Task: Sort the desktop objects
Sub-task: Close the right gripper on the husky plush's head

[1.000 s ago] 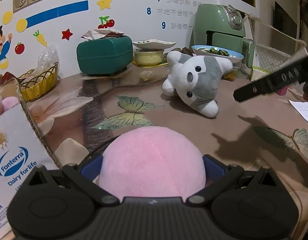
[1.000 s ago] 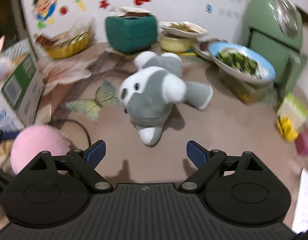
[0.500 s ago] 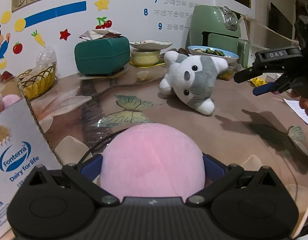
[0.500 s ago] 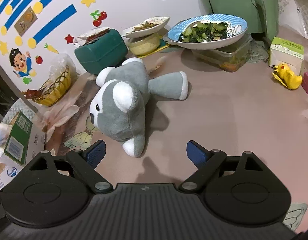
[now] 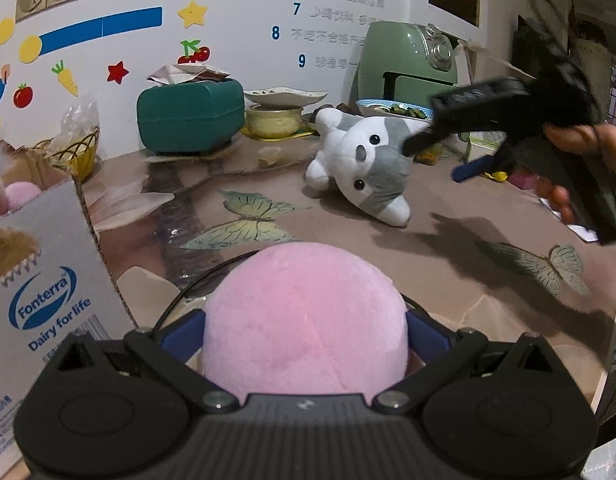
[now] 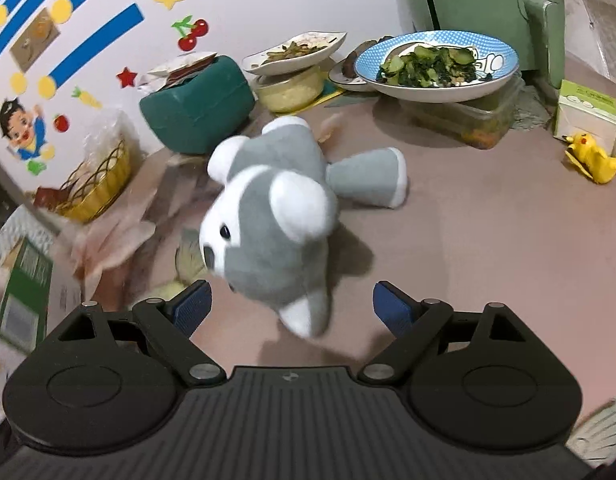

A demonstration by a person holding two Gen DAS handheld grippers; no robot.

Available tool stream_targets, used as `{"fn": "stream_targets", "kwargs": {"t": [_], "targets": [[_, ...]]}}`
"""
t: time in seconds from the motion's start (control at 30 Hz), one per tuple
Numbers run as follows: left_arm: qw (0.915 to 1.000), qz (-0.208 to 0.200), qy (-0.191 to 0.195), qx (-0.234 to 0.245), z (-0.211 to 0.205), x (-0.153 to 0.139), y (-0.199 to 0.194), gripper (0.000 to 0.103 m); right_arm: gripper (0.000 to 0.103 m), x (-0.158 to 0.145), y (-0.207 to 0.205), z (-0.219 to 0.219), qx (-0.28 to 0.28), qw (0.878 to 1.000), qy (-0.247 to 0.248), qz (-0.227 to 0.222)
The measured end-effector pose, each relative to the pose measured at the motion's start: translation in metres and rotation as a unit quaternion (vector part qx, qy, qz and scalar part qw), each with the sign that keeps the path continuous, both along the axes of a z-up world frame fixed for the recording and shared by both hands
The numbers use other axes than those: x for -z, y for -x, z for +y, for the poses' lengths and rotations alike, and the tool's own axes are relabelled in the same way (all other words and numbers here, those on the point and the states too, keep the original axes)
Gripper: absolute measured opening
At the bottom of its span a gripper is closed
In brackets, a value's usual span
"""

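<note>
pink plush ball [image 5: 305,316] sits clamped between the blue pads of the left gripper [image 5: 305,330], low over the table [image 5: 448,264], just beside the open cardboard box [image 5: 47,280] on its left; judged: the box is the sorting bin, so the ball is kept squeezed and close for a short drop. more pink plush shows inside the box rim. grey-and-white plush dog [image 6: 275,224] lies on its side mid-table, head toward the right gripper [image 6: 289,306]. that gripper is spread wide, pads either side of the dog's head and not touching it; judged: lined up to straddle the soft head for a pinch. food dishes [image 6: 436,66] stand behind the dog, apart from it.
</note>
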State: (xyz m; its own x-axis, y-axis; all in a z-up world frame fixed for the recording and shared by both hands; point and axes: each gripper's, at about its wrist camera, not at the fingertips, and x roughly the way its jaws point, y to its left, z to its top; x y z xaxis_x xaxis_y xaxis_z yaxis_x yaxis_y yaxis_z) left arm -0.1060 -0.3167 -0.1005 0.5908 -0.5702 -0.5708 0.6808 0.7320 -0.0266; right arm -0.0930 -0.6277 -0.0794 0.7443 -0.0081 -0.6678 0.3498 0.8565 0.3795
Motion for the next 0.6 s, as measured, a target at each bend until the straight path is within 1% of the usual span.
{"fn": "stream_targets", "kwargs": {"t": [0.1,0.33,0.47,0.6], "targets": [[1.0000,0.003,0.003,0.005,0.003,0.000,-0.001,0.103,0.103,0.005,-0.016,0.006,0.018,1.000,0.013,0.001],[0.9998,0.008,0.007,0.014,0.006,0.000,-0.003,0.103,0.103,0.022,-0.039,0.016,0.057,0.998,-0.010,-0.030],[0.9998,0.009,0.008,0.018,0.007,0.001,-0.004,0.103,0.103,0.030,-0.053,0.021,0.050,0.998,-0.007,-0.034],[0.9997,0.009,0.011,0.020,0.009,0.001,-0.004,0.103,0.103,0.034,-0.065,0.030,0.035,0.999,0.016,-0.034]]}}
